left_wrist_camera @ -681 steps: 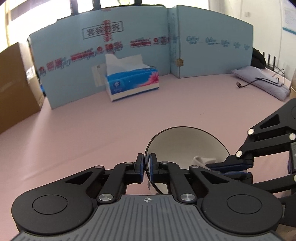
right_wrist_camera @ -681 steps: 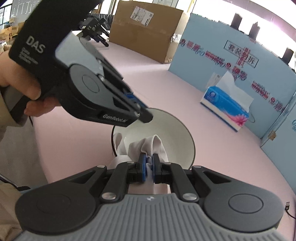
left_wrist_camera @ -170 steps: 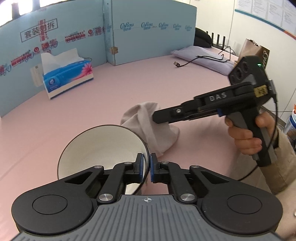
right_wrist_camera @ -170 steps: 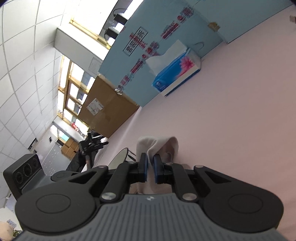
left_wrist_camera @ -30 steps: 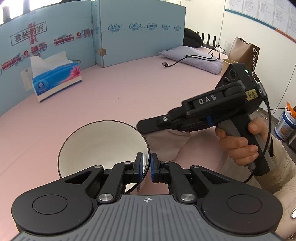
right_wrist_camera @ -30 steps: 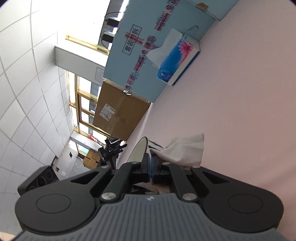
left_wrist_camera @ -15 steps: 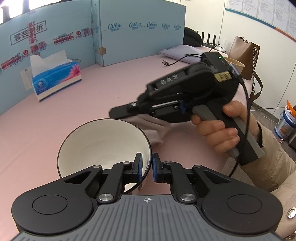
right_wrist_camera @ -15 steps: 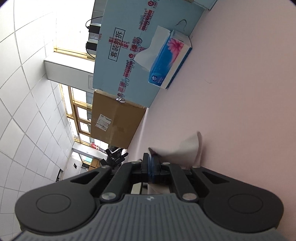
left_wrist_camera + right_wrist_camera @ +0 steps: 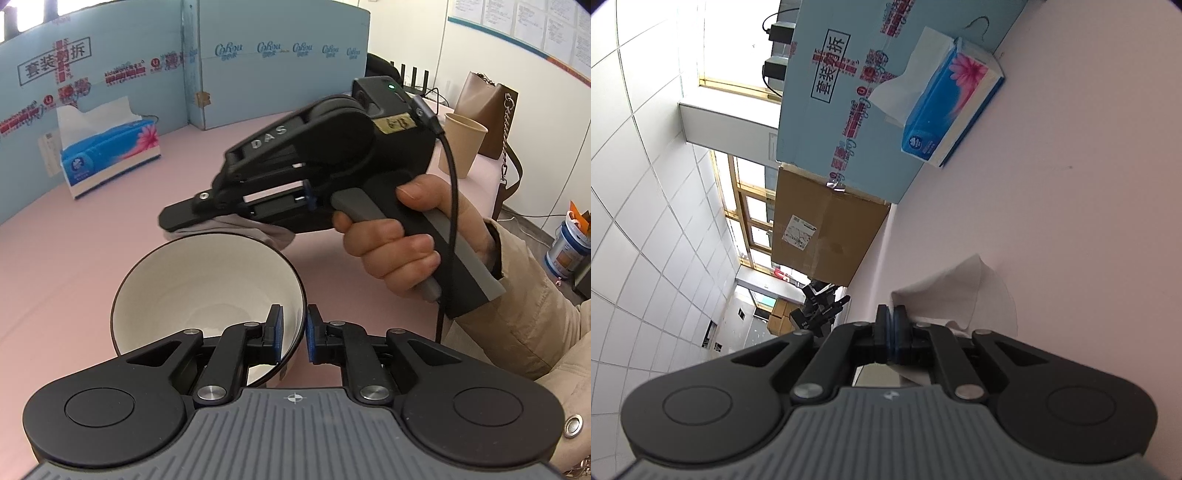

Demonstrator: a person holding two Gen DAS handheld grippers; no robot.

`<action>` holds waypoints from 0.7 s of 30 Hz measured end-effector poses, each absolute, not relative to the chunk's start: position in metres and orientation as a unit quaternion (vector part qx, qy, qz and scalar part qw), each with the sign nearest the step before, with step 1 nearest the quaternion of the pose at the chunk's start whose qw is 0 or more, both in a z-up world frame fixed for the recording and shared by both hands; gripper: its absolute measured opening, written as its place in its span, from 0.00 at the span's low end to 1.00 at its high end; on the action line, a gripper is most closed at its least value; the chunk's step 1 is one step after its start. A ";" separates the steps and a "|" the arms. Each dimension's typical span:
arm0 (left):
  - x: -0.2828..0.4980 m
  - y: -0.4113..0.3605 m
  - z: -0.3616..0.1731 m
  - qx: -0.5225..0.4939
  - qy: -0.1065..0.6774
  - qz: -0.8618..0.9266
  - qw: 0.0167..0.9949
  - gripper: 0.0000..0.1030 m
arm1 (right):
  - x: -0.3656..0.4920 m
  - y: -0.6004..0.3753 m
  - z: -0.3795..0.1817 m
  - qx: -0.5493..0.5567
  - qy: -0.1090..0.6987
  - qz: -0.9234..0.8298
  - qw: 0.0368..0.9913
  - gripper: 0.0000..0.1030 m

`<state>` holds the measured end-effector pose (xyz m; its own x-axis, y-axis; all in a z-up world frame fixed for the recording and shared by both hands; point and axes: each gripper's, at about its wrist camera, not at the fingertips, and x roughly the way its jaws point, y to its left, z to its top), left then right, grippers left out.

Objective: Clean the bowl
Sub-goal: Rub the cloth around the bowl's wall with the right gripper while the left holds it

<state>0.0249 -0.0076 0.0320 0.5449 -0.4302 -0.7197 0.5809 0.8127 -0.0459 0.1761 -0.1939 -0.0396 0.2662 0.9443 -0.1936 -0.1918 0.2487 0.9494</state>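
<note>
Bowl [image 9: 207, 284] rim between parted left tool [image 9: 293, 334] pads | right tool [image 9: 891, 328] closed, cloth [image 9: 956, 295] beside

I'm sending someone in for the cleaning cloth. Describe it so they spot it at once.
On the pink table, look just behind the white bowl, under the right gripper. The cloth is a crumpled pale-grey rag lying flat, unlike the white tissue standing up from the blue tissue box by the back panel.

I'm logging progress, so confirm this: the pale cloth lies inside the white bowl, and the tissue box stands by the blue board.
Not right. The cloth lies outside the bowl, on the pink table just beyond its far rim, as the left wrist view shows. The tissue box does stand by the blue board.
</note>
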 end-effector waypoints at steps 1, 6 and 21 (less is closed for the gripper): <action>0.025 -0.008 0.032 0.100 0.379 -0.290 0.873 0.18 | 0.177 -0.192 -0.039 0.438 0.430 0.429 0.663 0.05; 0.026 -0.006 0.030 0.094 0.380 -0.290 0.873 0.21 | 0.181 -0.181 -0.040 0.433 0.440 0.428 0.660 0.05; 0.026 -0.006 0.030 0.093 0.379 -0.286 0.875 0.26 | 0.162 -0.218 -0.048 0.445 0.442 0.394 0.672 0.05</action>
